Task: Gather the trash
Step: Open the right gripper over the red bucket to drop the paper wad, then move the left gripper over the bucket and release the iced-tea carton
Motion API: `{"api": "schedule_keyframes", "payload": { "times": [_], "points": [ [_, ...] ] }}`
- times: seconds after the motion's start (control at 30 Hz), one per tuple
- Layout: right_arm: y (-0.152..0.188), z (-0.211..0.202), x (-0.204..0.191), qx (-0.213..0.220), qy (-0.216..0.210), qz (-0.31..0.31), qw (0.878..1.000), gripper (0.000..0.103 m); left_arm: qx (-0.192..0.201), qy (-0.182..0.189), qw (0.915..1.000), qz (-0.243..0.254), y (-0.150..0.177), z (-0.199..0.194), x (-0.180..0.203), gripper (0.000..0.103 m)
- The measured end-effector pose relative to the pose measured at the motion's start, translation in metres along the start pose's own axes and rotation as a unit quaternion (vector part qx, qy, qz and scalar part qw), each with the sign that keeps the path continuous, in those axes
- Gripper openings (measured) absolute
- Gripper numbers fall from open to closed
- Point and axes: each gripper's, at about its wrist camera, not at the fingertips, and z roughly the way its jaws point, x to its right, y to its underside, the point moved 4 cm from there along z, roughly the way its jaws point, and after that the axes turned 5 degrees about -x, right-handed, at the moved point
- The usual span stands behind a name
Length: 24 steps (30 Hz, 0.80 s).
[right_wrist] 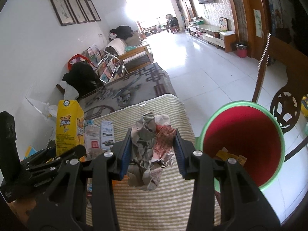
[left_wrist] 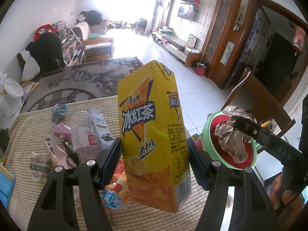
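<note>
Two claws each grip a piece of trash above a desk (left_wrist: 57,207) covered in a green-and-white striped cloth. In the left wrist view, loose wrappers, a clear bottle (left_wrist: 81,132) and a small white carton (left_wrist: 101,129) lie at centre-left; the left claw (left_wrist: 154,161) is clamped partway on an upright yellow drink carton (left_wrist: 152,130) printed "冰红茶". In the right wrist view, the right claw (right_wrist: 153,154), narrower, pinches a crumpled paper wad (right_wrist: 149,146) at frame centre, just left of the red bin (right_wrist: 244,140) with its green rim at right.
</note>
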Motion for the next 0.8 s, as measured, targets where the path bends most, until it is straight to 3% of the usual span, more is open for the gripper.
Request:
{"api": "schedule_keyframes", "payload": {
  "times": [0.27, 0.67, 0.77, 0.8],
  "points": [
    [-0.005, -0.002, 0.034, 0.003, 0.010, 0.021, 1.000, 0.040, -0.002, -0.006, 1.0000, 0.003, -0.002, 0.002, 0.020, 0.064],
    [-0.002, -0.008, 0.112, 0.001, 0.069, 0.075, 0.995, 0.040, -0.016, 0.008, 0.9995, 0.028, -0.009, 0.024, 0.072, 0.064],
    [0.001, -0.011, 0.129, 0.002, 0.087, 0.085, 0.993, 0.045, -0.022, 0.016, 0.9987, 0.042, -0.010, 0.031, 0.090, 0.064],
    [0.003, -0.011, 0.137, 0.002, 0.092, 0.091, 0.992, 0.053, -0.023, 0.018, 0.9985, 0.046, -0.011, 0.033, 0.095, 0.064]
  ]
}}
